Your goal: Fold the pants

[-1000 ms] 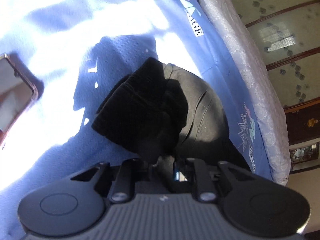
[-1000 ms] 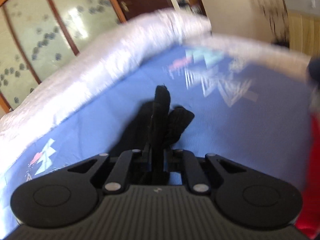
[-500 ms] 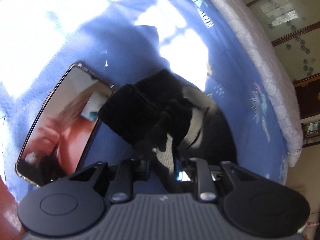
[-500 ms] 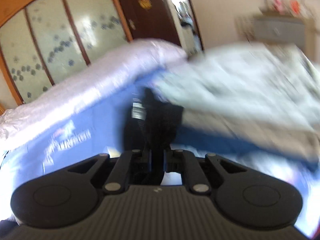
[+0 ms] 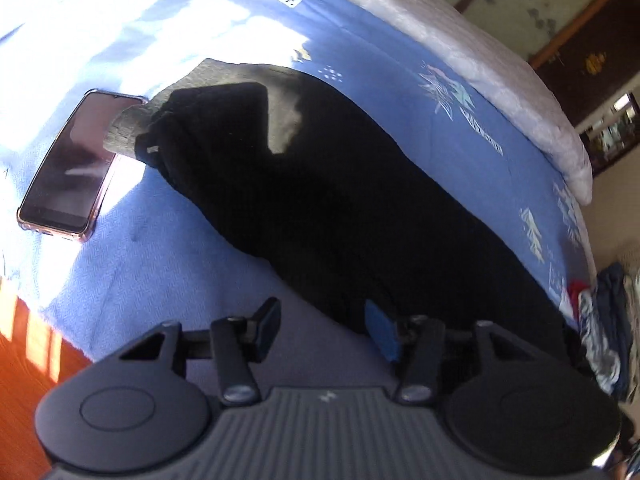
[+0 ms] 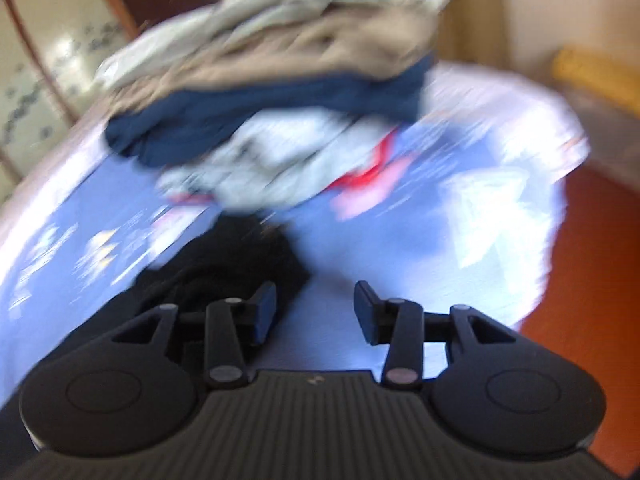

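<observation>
Both claws are spreading with nothing between them: left claw point(image 5: 326, 322), right claw point(image 6: 316, 306); black pants point(image 5: 328, 200) lie on the bed point(image 5: 168, 272).

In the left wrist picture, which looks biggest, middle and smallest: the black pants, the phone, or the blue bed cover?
1. blue bed cover
2. black pants
3. phone

The fisheye lens stretches near things, but the gaps look clear.

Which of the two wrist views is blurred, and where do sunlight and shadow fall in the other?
Right wrist view: motion-smeared, the clothes pile streaked. Left wrist view: sharp; sun bleaches the blue bedspread at upper left and glares on the phone, while the black pants are almost featureless; fisheye bends the bed edge.
</observation>
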`<state>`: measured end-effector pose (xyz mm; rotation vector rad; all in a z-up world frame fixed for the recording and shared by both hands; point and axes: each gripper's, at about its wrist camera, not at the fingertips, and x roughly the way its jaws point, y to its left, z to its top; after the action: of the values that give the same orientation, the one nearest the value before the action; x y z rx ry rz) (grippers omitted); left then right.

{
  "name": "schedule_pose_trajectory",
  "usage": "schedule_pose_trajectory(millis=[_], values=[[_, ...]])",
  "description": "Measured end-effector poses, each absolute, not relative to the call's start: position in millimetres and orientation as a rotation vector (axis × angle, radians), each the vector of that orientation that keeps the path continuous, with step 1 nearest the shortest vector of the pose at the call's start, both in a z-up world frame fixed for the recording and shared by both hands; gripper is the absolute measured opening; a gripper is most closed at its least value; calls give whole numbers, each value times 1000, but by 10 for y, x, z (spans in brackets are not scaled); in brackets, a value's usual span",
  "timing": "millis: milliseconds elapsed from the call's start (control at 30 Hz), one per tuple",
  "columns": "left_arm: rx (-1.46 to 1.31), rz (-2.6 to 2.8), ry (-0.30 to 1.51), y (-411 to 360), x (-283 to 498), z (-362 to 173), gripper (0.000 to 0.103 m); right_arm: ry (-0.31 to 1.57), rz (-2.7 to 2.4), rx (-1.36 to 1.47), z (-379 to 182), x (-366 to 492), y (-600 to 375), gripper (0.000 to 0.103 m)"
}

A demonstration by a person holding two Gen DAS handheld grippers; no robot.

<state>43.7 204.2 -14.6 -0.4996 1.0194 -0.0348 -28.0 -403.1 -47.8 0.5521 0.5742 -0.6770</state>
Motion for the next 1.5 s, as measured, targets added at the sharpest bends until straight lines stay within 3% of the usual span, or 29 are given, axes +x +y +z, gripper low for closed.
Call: schedule_pose_trajectory(millis=[167,267,333,467,567,633,767,967,1133,1500], values=[[-400,-123,994,1738,350,-80,48,542,-383,436,-202,-400,-3590,47],[-414,-177,972,1648,410,-40,47,585,-223,436,-195,-195,-3380,40],[-408,-209,973,1540,488,-59,46,639,-124,499,-306,-5,-3326,29],[-386,-242,1008,1288,636,-208,46,764,-96,552,-622,391,-3370,25],[-338,-195,1090,1153,709,-426,45,642,-294,489,-554,510,-3756,19],[-321,-185,1091,1137,670,-483,45,499,-547,590,-424,396,-4231,26],[-276,-199,1062,1161,544,-357,47,379,-555,608,-91,60,-4504,26],[-306,-225,1000,1287,511,-151,47,444,-441,471,-61,-333,-3978,28],[-370,-189,933,1633,516,2,47,585,-286,457,-209,-113,-3437,28],[-652,257,965,2948,406,-359,51,735,-93,375,-430,298,-2593,29]])
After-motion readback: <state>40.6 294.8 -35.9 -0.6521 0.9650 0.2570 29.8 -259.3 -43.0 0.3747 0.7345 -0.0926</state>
